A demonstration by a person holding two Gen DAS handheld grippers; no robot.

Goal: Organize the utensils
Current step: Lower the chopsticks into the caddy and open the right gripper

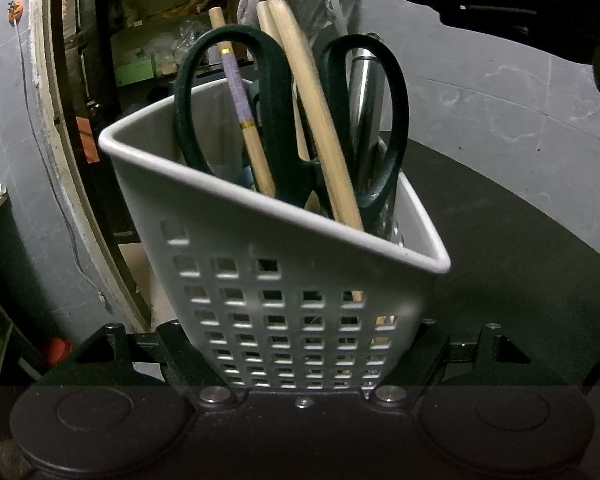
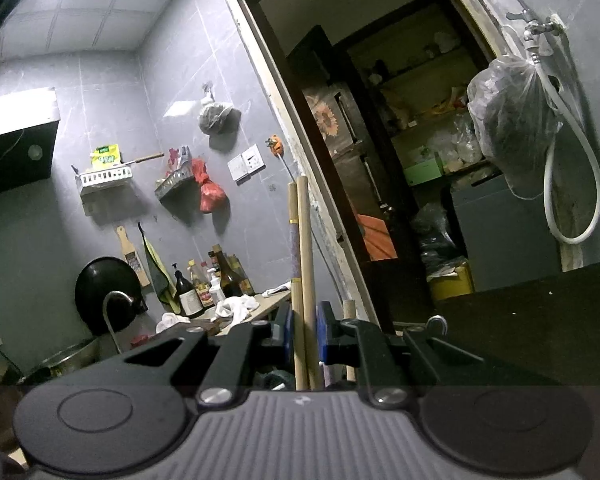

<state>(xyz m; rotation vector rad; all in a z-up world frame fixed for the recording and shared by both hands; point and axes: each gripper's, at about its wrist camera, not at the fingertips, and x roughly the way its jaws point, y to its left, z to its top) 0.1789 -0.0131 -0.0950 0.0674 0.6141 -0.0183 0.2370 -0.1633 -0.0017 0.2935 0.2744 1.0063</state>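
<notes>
A white perforated caddy (image 1: 276, 280) at frame centre is clamped by the left gripper (image 1: 296, 364); wooden chopsticks (image 2: 305, 280) are pinched upright, low centre, by the right gripper (image 2: 302, 336).

Upright chopsticks (image 2: 305, 264) above white caddy (image 1: 276, 240)

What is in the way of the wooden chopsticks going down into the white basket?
Nothing blocks them outright. The right gripper holds the pale wooden chopsticks upright, and the white perforated plastic basket has an open top. It is crowded, though: dark green-handled scissors and a shiny metal utensil stand inside.
</notes>
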